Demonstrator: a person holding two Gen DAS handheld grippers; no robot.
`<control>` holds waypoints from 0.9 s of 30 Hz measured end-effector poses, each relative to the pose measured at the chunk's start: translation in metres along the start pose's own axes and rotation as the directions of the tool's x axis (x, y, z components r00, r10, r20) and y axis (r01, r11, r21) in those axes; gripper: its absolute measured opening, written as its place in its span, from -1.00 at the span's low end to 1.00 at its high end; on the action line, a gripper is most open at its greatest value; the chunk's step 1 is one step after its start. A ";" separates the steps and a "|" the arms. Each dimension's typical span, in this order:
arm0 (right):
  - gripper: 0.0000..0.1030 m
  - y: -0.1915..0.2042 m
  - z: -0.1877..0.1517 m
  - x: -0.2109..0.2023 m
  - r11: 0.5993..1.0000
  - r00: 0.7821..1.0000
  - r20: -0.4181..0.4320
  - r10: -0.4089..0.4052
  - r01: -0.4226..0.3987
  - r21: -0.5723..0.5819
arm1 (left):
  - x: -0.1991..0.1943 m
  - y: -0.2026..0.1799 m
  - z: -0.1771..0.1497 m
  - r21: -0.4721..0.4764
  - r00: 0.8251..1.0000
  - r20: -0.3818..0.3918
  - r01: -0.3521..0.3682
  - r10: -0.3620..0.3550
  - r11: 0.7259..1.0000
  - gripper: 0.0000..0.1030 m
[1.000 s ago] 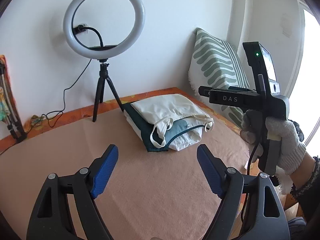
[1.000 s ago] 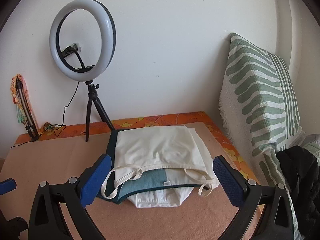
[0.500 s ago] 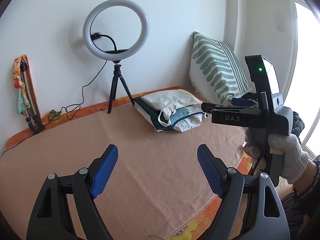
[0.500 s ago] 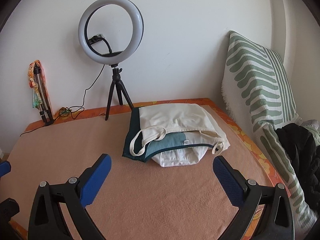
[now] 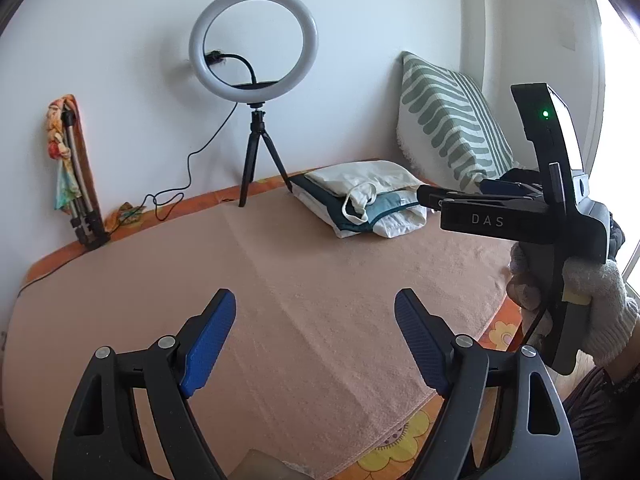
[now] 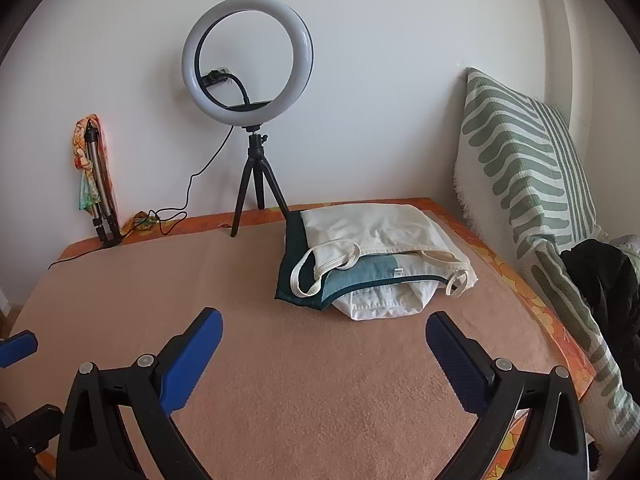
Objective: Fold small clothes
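A pile of clothes [image 6: 368, 264] lies on the blanket [image 6: 280, 360], far and right of centre. Behind it to the left a ring light [image 6: 247, 64] stands against the wall, with a folded tripod [image 6: 100, 196] farther left. A cushion [image 6: 532, 184] leans at the right edge, clothes between it and the ring light.

Folded clothes [image 6: 372, 264] on blanket [image 6: 280, 360]; fingers [image 6: 192, 360] apart.

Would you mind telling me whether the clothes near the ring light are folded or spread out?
Folded: the clothes lie in a compact layered stack on the blanket, one strap looping loose over the front.
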State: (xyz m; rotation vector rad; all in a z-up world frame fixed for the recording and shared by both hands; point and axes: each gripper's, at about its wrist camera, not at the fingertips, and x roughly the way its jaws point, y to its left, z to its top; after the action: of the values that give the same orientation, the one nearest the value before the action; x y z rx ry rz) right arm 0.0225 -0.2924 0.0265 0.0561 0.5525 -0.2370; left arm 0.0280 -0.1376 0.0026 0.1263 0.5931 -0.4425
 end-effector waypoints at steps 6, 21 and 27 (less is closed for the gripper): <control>1.00 0.011 -0.004 -0.001 1.000 1.000 0.009 0.002 -0.001 -0.005 | 0.000 0.011 -0.004 -0.011 0.999 -0.005 -0.040 0.040 0.999 0.78; 1.00 0.014 -0.011 0.003 1.000 1.000 -0.004 0.001 -0.001 0.008 | -0.001 0.030 -0.013 -0.041 0.995 -0.009 -0.097 0.096 0.994 0.99; 1.00 0.011 -0.011 0.004 1.000 1.000 -0.002 -0.002 0.002 0.023 | -0.001 0.029 -0.015 -0.041 0.995 -0.010 -0.101 0.100 0.994 0.99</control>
State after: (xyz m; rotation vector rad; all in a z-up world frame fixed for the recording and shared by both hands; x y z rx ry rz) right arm 0.0229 -0.2816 0.0153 0.0781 0.5521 -0.2453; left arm 0.0329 -0.1077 -0.0093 0.1180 0.6004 -0.3322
